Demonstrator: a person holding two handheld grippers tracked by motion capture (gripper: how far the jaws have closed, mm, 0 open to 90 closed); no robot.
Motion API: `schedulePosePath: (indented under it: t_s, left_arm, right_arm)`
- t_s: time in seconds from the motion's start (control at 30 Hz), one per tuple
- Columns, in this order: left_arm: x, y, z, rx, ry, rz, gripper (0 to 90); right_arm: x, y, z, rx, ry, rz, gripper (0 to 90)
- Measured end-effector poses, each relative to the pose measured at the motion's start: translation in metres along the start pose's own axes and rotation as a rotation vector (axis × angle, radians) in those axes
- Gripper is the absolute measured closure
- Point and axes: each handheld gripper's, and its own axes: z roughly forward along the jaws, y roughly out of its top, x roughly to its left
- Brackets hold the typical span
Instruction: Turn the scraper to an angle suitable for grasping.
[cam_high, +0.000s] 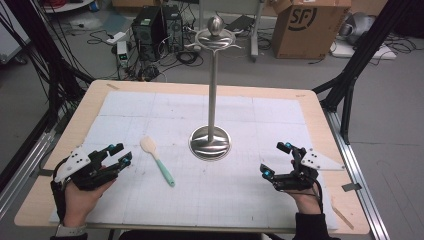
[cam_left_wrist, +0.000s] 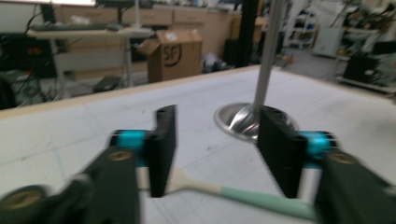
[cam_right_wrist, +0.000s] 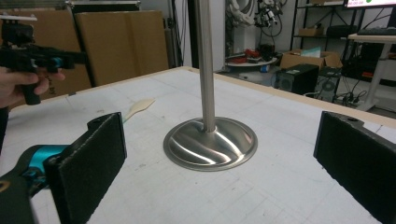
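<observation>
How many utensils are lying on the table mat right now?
1. A single spatula with a cream blade and green handle lies flat on the mat, left of the metal stand and just ahead of the left gripper. Nothing looks likely to hide another.

Cream-headed spatula — mint-green handle — lies flat on the mat.

Left gripper held low over the table's near-left corner, gripped from below by the left hand, jaws parted with a gap between the pads, pointing toward the table's middle. Right gripper held low near the near-right corner by the right hand, jaws spread wide and clasping nothing, likewise aimed inward. Both forearms entering from the near edge.
</observation>
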Motion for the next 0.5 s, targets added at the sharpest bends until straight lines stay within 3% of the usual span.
schedulePosePath:
  t_s: [0.07,0.17,0.3,0.5]
  left_arm:
    - [0.000,-0.001,0.001,0.016,0.019,0.008,77.2]
    - [0.000,-0.003,0.003,0.054,0.033,0.013,89.0]
    - [0.002,-0.002,0.007,0.089,0.017,-0.023,89.9]
    - [0.000,0.004,0.021,0.121,0.009,-0.021,89.9]
  right_arm:
    - [0.000,0.000,0.000,0.001,-0.002,0.000,1.4]
    - [0.000,0.000,0.000,0.003,-0.003,0.001,1.4]
    - [0.000,-0.001,0.001,0.012,0.001,0.000,1.4]
    - [0.001,-0.001,0.002,0.016,0.003,0.001,1.4]
